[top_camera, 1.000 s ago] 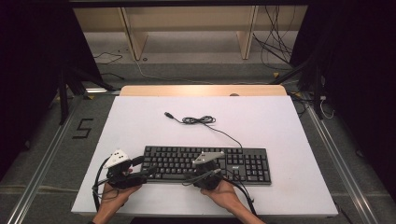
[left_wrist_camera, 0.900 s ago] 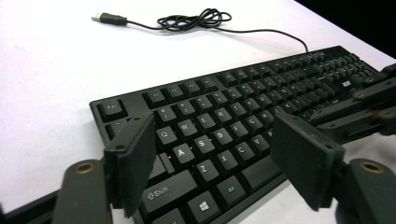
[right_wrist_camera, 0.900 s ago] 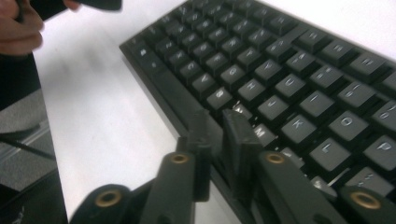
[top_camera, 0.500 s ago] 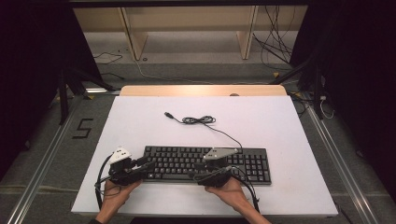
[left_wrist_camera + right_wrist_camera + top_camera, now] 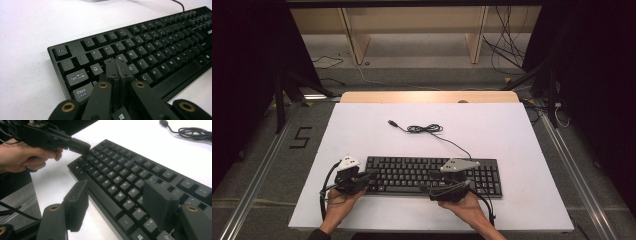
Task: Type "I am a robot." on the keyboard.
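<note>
Since a second ago, my left gripper (image 5: 366, 176) sits farther in over the keyboard (image 5: 432, 175), jaws pressed together above the W and S keys. My right gripper (image 5: 447, 186) sits slightly farther right along the front edge, jaws spread.

pretty sure i'm working in some kind of lab or recording studio setup, not an office. the white table (image 5: 512, 135) sits on a grey floor (image 5: 412, 75) between black curtains (image 5: 242, 75) on both sides, with metal rails (image 5: 257, 175) running along the floor and a "5" taped down (image 5: 301, 137) beside the table. loose cables (image 5: 507, 55) trail around bare wooden shelving legs (image 5: 476, 35) at the back. the only desk item is a keyboard (image 5: 432, 175).
</note>
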Tool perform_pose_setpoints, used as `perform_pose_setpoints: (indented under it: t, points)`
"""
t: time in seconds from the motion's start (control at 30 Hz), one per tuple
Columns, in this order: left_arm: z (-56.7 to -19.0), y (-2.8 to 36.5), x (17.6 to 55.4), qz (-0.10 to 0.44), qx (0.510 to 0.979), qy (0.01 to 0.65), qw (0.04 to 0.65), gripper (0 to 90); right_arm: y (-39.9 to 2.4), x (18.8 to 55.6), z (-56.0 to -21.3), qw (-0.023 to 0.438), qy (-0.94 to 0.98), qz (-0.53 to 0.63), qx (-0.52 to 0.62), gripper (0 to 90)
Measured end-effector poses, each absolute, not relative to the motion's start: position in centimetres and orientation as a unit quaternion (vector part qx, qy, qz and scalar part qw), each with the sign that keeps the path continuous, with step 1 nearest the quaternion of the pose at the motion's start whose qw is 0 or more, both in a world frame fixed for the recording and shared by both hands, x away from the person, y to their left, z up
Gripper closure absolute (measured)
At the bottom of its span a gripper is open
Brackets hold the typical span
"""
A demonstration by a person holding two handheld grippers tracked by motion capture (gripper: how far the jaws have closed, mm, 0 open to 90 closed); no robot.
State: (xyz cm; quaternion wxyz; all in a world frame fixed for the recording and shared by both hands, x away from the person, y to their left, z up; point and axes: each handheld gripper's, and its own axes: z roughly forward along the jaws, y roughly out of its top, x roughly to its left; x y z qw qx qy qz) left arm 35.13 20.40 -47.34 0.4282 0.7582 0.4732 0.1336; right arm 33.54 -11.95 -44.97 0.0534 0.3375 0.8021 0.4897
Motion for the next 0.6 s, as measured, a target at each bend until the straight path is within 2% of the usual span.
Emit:
perform_pose_setpoints:
  t: [0.6]
  points:
    - [-48.03,20.12,35.84,0.128,0.771,0.478,0.401,89.0,-13.0,32.87,-44.61,0.06,0.796,0.495,0.342,34.2]
